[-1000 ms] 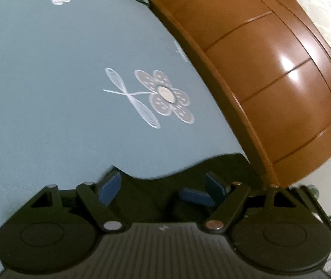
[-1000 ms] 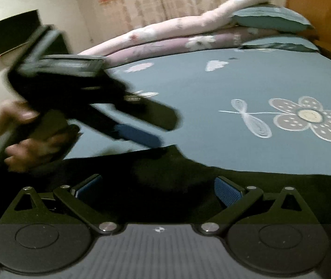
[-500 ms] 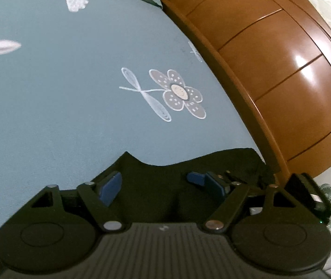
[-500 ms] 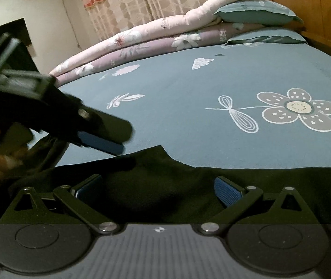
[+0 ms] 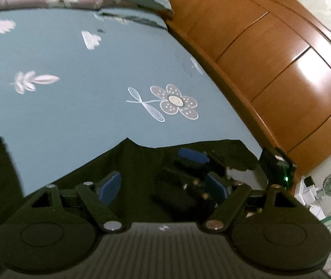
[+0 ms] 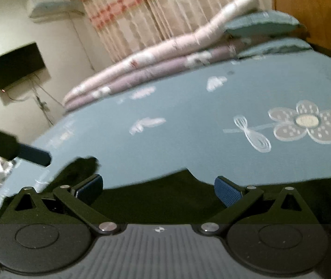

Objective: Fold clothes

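Here both tools stand wide open over the dark garment (image 6: pixel 165 200) spread on the bed (image 6: pixel 188 139), gripping nothing. The left tool (image 5: pixel 163 183) and right tool (image 6: pixel 158 188) look poised to pick its edge for a fold.

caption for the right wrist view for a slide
Right gripper open above a black garment on the blue floral bedsheet, left gripper's fingertip entering at left.

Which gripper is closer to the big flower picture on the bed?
Right, I think. The right gripper hovers over the black garment with the big flower just ahead on its right; the left gripper sits farther off, on the other side.
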A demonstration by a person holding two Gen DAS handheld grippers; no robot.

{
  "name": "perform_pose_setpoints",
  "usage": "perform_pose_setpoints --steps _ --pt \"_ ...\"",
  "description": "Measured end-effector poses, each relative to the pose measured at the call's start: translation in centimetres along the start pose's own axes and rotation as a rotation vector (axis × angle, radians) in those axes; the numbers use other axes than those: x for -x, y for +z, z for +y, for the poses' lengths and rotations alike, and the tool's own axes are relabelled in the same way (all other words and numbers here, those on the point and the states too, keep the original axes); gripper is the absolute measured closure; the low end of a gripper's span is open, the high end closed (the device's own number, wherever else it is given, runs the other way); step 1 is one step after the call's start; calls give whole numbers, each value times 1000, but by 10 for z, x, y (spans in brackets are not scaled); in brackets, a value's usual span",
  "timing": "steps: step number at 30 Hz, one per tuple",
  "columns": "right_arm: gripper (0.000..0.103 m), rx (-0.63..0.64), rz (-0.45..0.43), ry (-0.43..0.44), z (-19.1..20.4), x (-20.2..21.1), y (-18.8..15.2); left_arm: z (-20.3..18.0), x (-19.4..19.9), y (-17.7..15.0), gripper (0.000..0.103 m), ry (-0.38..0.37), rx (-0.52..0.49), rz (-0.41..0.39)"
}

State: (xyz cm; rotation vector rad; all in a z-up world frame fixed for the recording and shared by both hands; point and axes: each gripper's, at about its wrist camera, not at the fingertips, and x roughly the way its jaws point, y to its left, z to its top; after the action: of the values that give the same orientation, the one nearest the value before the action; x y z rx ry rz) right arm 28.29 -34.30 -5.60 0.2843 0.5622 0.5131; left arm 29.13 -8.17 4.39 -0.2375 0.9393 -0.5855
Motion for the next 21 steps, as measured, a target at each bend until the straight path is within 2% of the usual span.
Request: perform_pose_setpoints --steps 5,9,13,15,17,21 --pt "0 -95 -42 -80 13 42 -12 -13 35 -24 21 23 -8 -46" --pt "0 -111 51 -200 24 55 -50 -11 29 -48 21 75 -17 -59" --pt "0 -37 140 -319 38 49 -80 -6 5 -82 21 223 -109 -80" --pt "0 34 154 -351 46 42 -90 -3 -16 -104 21 313 -146 -56" --pt "0 87 172 -379 51 36 -95 1 -28 -121 21 341 -171 -37" --pt "0 194 207 -428 60 26 -103 5 -42 -145 21 348 -206 -12"
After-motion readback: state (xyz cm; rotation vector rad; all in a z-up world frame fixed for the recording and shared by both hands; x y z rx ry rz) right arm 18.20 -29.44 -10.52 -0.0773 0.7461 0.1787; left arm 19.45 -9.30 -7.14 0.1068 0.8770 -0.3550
